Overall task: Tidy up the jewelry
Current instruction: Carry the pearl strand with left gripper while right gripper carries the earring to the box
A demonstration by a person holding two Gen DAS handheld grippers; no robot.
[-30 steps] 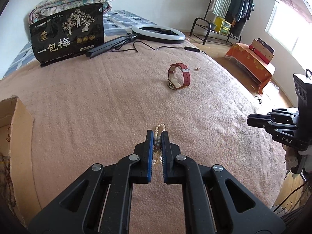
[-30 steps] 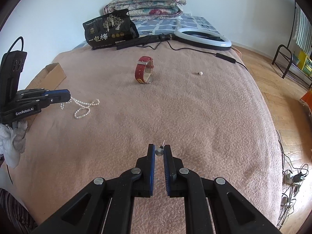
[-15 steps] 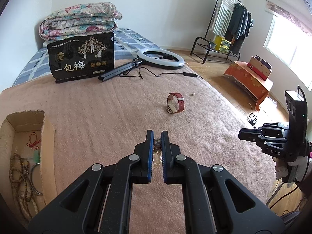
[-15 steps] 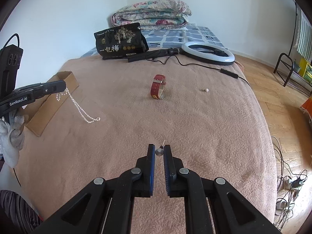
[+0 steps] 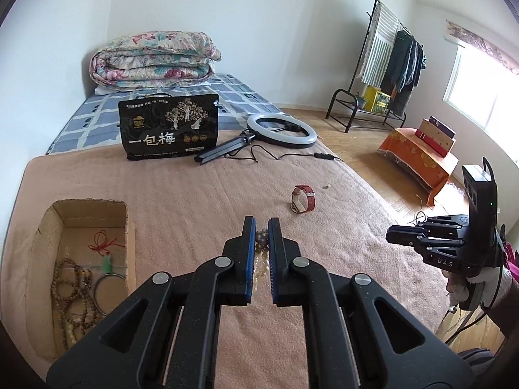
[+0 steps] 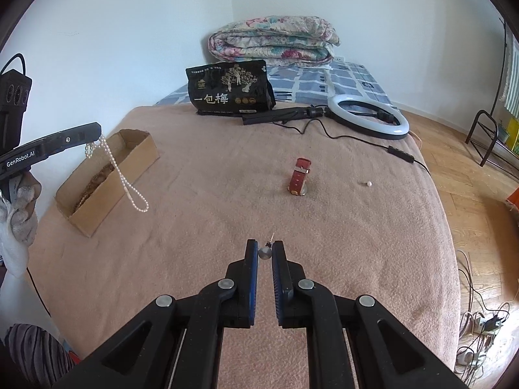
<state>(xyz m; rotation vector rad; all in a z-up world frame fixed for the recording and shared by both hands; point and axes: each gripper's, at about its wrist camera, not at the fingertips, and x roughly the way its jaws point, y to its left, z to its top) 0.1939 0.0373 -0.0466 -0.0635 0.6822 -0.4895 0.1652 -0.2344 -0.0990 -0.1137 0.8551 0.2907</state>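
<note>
Left gripper [image 5: 262, 238] pinches limp, light pearl necklace [image 6: 125, 178] beside the box [image 6: 107, 180]; right gripper [image 6: 265, 253] clamps tiny, slippery earring [image 6: 265, 252].

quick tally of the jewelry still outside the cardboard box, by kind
pearl necklace: 1, hanging from the left gripper
stud earring: 1, pinched in the right gripper
red-strap watch: 1, on the blanket
loose pearl piece: 1, on the blanket
total: 4

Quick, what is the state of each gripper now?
Left gripper: shut on white pearl necklace.
Right gripper: shut on small silver ball earring.
</note>
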